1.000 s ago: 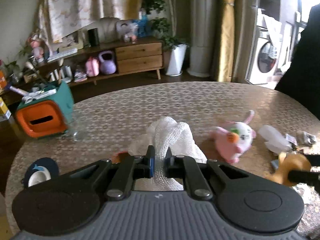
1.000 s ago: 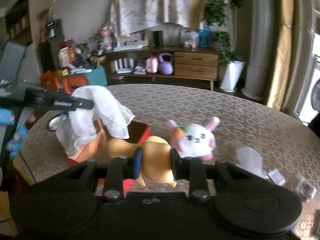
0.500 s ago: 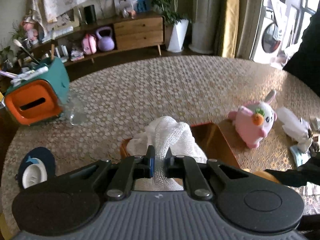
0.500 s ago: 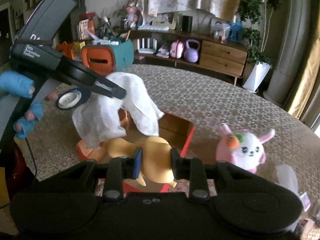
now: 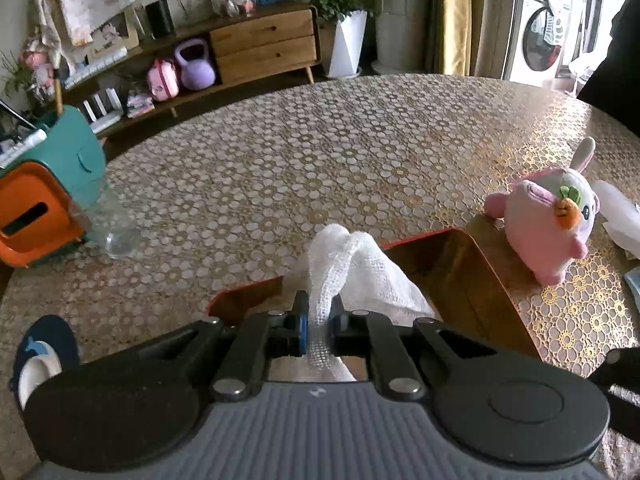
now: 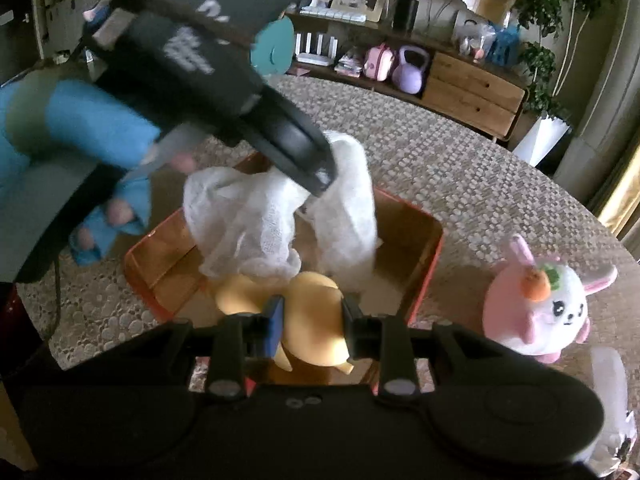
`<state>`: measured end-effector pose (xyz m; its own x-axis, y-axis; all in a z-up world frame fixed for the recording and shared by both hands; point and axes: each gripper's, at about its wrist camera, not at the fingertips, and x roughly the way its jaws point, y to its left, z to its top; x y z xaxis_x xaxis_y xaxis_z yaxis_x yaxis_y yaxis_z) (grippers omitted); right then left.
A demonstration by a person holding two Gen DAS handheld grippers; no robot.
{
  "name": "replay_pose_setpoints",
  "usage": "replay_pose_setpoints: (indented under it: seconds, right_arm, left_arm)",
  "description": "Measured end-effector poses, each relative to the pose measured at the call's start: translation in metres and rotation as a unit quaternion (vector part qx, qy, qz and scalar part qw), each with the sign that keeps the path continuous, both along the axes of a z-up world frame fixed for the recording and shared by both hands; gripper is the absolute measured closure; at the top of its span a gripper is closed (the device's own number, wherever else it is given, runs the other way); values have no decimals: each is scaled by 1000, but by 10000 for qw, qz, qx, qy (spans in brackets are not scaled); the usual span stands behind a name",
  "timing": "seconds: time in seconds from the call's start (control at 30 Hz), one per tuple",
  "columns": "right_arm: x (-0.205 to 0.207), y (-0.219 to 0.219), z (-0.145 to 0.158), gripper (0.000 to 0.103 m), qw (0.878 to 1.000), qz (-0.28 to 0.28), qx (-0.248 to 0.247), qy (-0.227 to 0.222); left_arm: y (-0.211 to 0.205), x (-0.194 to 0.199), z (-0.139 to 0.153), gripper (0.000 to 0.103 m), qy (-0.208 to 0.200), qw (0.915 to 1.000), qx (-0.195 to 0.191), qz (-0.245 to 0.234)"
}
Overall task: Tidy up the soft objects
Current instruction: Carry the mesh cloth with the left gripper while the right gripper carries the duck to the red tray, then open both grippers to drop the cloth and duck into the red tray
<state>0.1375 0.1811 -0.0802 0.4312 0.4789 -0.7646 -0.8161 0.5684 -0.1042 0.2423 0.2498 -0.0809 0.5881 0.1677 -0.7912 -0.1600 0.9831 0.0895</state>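
My left gripper (image 5: 318, 326) is shut on a white mesh cloth (image 5: 360, 268), which hangs over a red-rimmed box (image 5: 472, 276) with a shiny gold inside. In the right wrist view the cloth (image 6: 248, 220) droops into that box (image 6: 428, 256) under the left gripper (image 6: 320, 178), held by a hand in a blue glove. My right gripper (image 6: 310, 330) is shut on a yellow soft toy (image 6: 308, 312) low over the box's near side. A pink and white rabbit plush (image 5: 548, 216) sits on the table right of the box, also the rabbit plush (image 6: 540, 308) in the right wrist view.
A teal and orange box (image 5: 44, 196) and a clear glass (image 5: 114, 228) stand at the table's left. A dark blue round object (image 5: 40, 352) lies near the front left edge. White wrappers (image 5: 620, 216) lie at the far right. The round table (image 5: 340, 152) has a patterned cover.
Both grippers have come down and over the box, carrying the cloth and the yellow toy. The cloth now hangs into the box, and the left gripper sits much closer in the right wrist view.
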Motion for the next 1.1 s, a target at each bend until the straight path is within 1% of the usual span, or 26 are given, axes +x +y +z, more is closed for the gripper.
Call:
replay_pose_setpoints:
  seconds: [0.13,0.23,0.3,0.37,0.57,0.7,0.8,0.83,0.9,0.93,0.97,1.03,1.1]
  right_arm:
    - [9,5,-8,73,9999,-3,-17,170]
    - [11,6,-14,73,9996,34,-48,260]
    - [10,7,-15,73,9996,74,-107,232]
    - [10,6,-17,72,9996,72,-108,244]
    - [11,4,-19,67,9995,9,-61,316]
    - [12,1,-18,61,9995,-14,7,319]
    - [12,-1,-17,60,9993,-43,65,353]
    - [12,-2,-16,58,9993,-50,100,370]
    - [12,-4,-14,53,9992,-59,155,369]
    - [12,-5,-13,51,9991,-54,184,370]
    - [12,-6,-11,50,9991,-33,214,370]
    - [8,-7,-7,46,9992,-8,255,315]
    - [6,-9,-3,43,9991,23,308,301]
  left_arm:
    - [1,6,-10,93,130,9997,-189,-29]
    - [-1,8,-15,93,169,9997,-142,-139]
    - [-1,9,-17,93,194,9996,-104,-157]
    - [2,9,-18,93,239,9994,-207,-165]
    - [7,7,-22,92,250,9990,-354,-59]
    - [8,5,-25,91,316,9981,-520,-79]
    - [9,2,-24,90,267,9981,-543,-68]
    - [9,1,-23,89,264,9981,-557,-46]
    - [10,-1,-21,81,244,9981,-557,-14]
    - [10,-3,-20,71,233,9983,-532,4]
    - [10,-4,-18,56,214,9984,-525,10]
    - [11,-7,-14,35,125,9985,-523,13]
    - [10,-10,-10,34,49,9989,-475,41]
